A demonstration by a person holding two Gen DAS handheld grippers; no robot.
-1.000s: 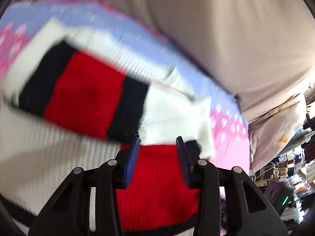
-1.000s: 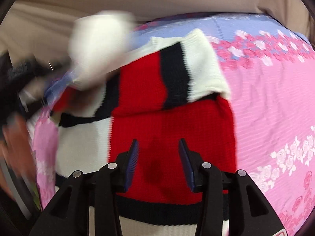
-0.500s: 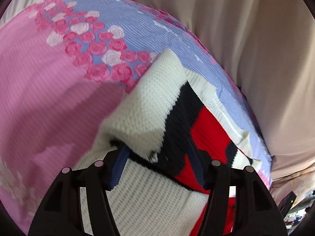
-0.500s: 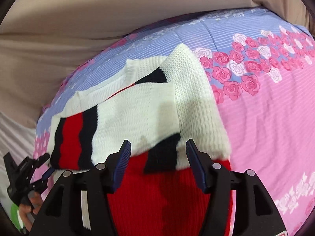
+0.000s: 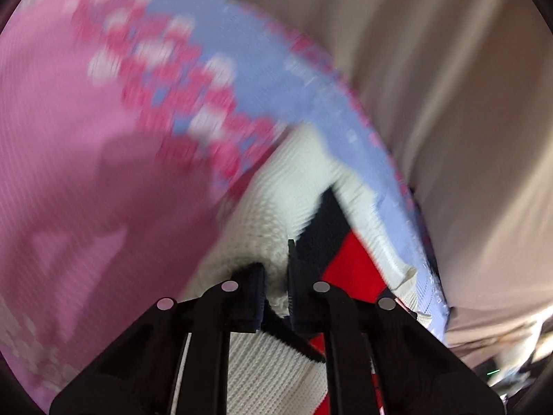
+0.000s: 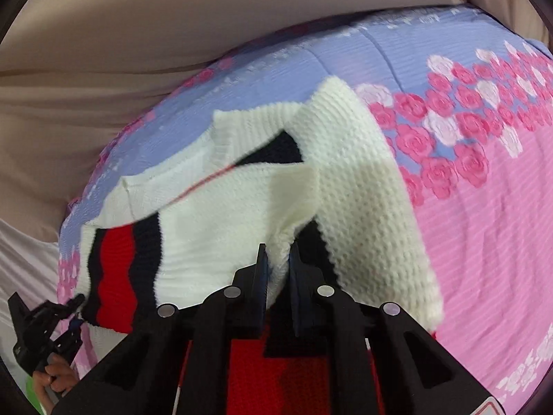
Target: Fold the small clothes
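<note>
A small knitted sweater point(image 6: 359, 186), white with red and navy bands, lies partly folded on a pink and blue floral bedspread point(image 6: 484, 214). My right gripper point(image 6: 278, 259) is shut on a white fold of the sweater near its middle. My left gripper point(image 5: 276, 276) is shut on a white knit edge of the same sweater point(image 5: 287, 186). The left gripper also shows at the lower left of the right wrist view point(image 6: 69, 311), at the sweater's striped sleeve end, held by a hand.
A beige sheet point(image 6: 172, 34) rises behind the bedspread's far edge point(image 5: 466, 103). Room clutter shows dimly at the lower right of the left wrist view point(image 5: 511, 356). Open pink bedspread point(image 5: 69, 138) lies to the left.
Both grippers have closed on the sweater's white knit; half a second ago both stood open over it. The left view is now blurred by motion.
</note>
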